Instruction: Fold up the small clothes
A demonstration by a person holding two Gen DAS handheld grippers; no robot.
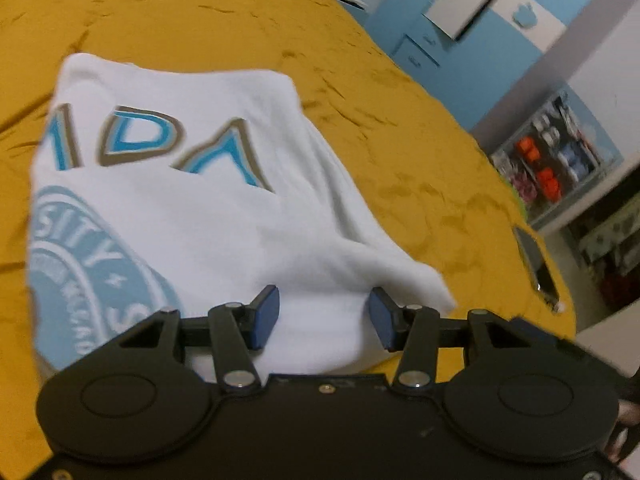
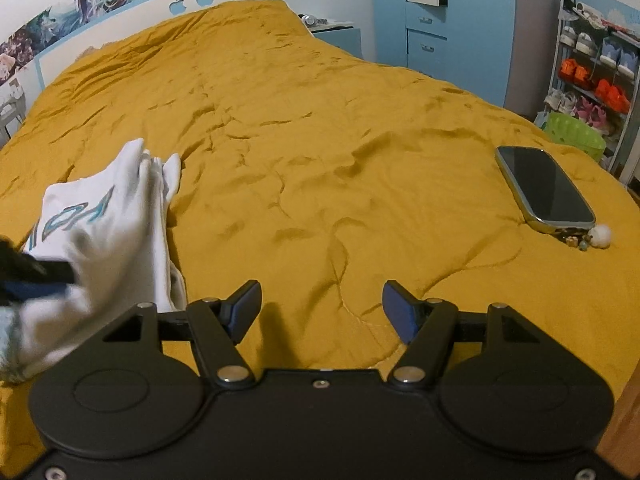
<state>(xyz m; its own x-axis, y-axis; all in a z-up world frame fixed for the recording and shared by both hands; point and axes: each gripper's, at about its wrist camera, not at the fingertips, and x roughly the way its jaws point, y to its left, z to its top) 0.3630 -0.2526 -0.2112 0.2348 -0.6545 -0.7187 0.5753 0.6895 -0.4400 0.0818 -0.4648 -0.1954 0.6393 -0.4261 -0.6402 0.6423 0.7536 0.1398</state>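
Note:
A white T-shirt [image 1: 192,216] with blue and tan letters and a round light-blue print lies partly folded on the mustard bedspread [image 1: 200,12]. My left gripper [image 1: 324,318] is open, its blue pads just above the shirt's near edge, holding nothing. In the right wrist view the same shirt [image 2: 116,216] lies bunched at the left, with the left gripper's dark tip over it at the frame edge. My right gripper [image 2: 322,312] is open and empty above bare bedspread [image 2: 320,140], to the right of the shirt.
A phone [image 2: 544,188] with a small charm lies on the bed at the right; it also shows in the left wrist view [image 1: 536,264]. A shoe rack [image 2: 592,76], a green basket [image 2: 572,134] and blue drawers [image 2: 424,36] stand beyond the bed's right edge.

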